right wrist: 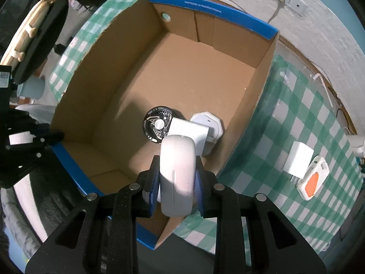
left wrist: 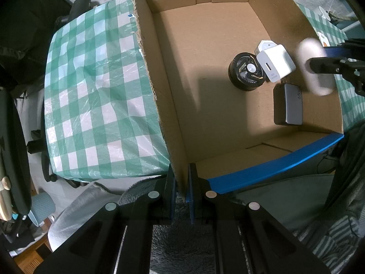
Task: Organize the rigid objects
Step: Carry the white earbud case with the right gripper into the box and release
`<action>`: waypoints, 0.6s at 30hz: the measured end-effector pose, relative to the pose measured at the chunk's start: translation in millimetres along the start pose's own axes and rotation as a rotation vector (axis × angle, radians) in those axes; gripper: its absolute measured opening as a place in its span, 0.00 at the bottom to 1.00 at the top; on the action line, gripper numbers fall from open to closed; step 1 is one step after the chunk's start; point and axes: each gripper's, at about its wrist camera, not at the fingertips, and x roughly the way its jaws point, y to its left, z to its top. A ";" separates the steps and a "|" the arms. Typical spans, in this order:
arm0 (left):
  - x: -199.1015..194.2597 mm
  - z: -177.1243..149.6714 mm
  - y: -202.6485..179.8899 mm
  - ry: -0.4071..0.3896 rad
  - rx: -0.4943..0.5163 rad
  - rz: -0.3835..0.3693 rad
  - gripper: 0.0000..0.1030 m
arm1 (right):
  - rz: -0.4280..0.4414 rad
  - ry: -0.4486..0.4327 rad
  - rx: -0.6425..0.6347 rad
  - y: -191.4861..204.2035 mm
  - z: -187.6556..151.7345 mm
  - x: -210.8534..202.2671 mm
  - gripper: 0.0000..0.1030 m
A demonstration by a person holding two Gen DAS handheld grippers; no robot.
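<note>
The right gripper (right wrist: 177, 182) is clamped on a white oval case (right wrist: 177, 175) over the cardboard box (right wrist: 219, 13), while the left gripper (left wrist: 182, 196) pinches the box's corner wall. Best bet: lower it into bare floor beside the black fan (right wrist: 157, 126) and white charger (right wrist: 189, 129), then let go.

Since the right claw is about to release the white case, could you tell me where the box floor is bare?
The cardboard box floor is bare toward the far wall and left wall. It is crowded near the right wall, around the round black fan, white charger and dark power bank.
</note>
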 end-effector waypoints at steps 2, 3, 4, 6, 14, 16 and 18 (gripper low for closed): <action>0.0 -0.2 -1.0 0.003 0.003 0.001 0.08 | -0.012 -0.003 -0.006 0.2 -1.5 0.8 0.26; -0.6 0.1 -1.2 0.001 0.006 0.003 0.08 | -0.015 -0.002 -0.007 0.3 -2.1 1.1 0.27; -1.3 0.6 -0.4 0.000 0.004 0.003 0.08 | -0.016 -0.002 -0.012 0.5 -3.0 1.2 0.33; -1.5 0.4 -0.6 -0.002 0.003 0.002 0.08 | -0.005 -0.010 -0.015 0.8 -4.6 -1.0 0.35; -2.4 0.8 -1.2 -0.001 0.005 0.003 0.08 | 0.002 -0.069 -0.018 -0.9 -11.6 -26.5 0.59; -1.9 0.5 -1.0 -0.002 0.005 0.004 0.08 | 0.006 -0.088 0.001 -7.7 -12.9 -36.7 0.59; -1.8 0.5 -0.8 -0.001 0.004 0.003 0.08 | 0.008 -0.103 0.020 -15.8 -14.1 -45.6 0.59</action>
